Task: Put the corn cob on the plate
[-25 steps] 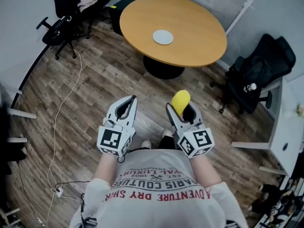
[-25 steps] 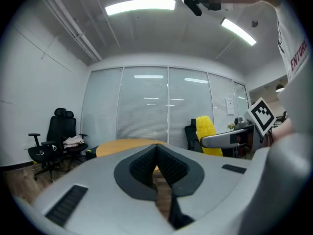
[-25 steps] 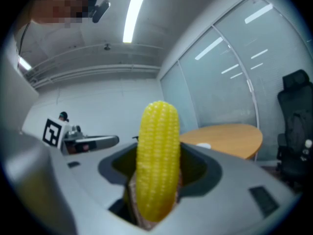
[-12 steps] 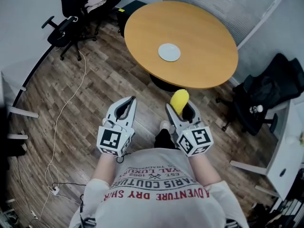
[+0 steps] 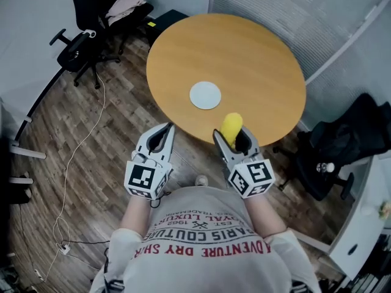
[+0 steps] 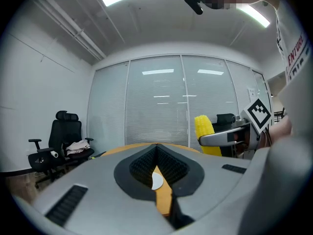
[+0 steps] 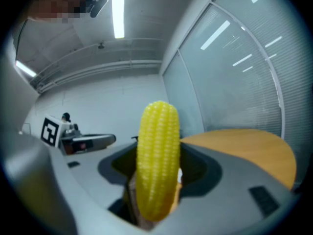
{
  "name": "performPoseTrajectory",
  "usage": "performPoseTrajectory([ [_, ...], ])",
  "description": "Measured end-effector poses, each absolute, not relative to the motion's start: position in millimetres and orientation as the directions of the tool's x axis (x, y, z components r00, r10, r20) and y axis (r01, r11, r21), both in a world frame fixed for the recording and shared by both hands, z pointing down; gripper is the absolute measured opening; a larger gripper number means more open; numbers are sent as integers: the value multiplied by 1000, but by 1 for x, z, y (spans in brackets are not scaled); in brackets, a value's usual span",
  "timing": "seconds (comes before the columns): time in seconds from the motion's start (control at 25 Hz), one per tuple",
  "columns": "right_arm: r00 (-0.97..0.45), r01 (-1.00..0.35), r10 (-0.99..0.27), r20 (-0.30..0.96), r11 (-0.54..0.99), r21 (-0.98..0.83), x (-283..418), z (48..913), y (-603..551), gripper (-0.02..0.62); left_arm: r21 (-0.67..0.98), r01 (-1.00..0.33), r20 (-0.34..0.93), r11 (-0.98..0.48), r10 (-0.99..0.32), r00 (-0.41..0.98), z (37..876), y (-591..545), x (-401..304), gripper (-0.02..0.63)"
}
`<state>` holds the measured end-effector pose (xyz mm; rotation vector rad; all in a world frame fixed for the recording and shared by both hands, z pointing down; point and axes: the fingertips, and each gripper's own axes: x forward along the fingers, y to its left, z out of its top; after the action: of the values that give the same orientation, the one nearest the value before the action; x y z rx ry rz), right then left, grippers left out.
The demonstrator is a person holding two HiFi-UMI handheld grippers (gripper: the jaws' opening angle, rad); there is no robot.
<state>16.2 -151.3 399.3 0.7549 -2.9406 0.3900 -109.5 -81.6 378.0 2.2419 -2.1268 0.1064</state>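
Observation:
A yellow corn cob (image 5: 231, 127) stands upright in my right gripper (image 5: 230, 137), which is shut on it just over the near edge of the round orange table (image 5: 250, 54). In the right gripper view the corn cob (image 7: 157, 160) fills the middle, with the table (image 7: 244, 141) behind it. A small white plate (image 5: 205, 95) lies on the table, a little ahead and to the left of the cob. My left gripper (image 5: 167, 129) is shut and holds nothing, near the table's edge. Through its jaws the plate (image 6: 157, 180) shows, with the corn cob (image 6: 204, 129) off to the right.
Black office chairs (image 5: 91, 26) with clothing on them stand at the back left. Another black chair (image 5: 336, 157) is at the right, close to the table. A white cable (image 5: 76, 157) runs over the wood floor at the left. Glass walls with blinds lie beyond the table.
The table and plate have come much closer in the head view. Both grippers now reach the table's near edge. Their hold is unchanged.

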Motion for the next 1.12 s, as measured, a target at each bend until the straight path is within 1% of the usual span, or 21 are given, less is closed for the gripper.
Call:
performPoseTrajectory([
  [0.28,-861,-509,-481,166,820,-260,22,414,-216,270,-6,-997,95,-80,-992,79,385,-149,-106,32],
  [0.48,-835,-549,-515,191,789,-274,4,424,-249,270,4,-992,117,-124,-985,123,396,-188,-127,32],
  [0.72,-773,-634,-602,201,722,-277,-24,423,-294,270,2,-971,131,-241,-962,239,398,-248,-160,32],
  [1.0,-655,-752,-716,242,589,-296,-50,435,-333,270,19,-917,142,-398,-907,396,398,-317,-199,32],
  [1.12,-608,-790,-746,271,533,-303,-60,443,-344,270,32,-888,156,-459,-875,458,405,-342,-209,32],
])
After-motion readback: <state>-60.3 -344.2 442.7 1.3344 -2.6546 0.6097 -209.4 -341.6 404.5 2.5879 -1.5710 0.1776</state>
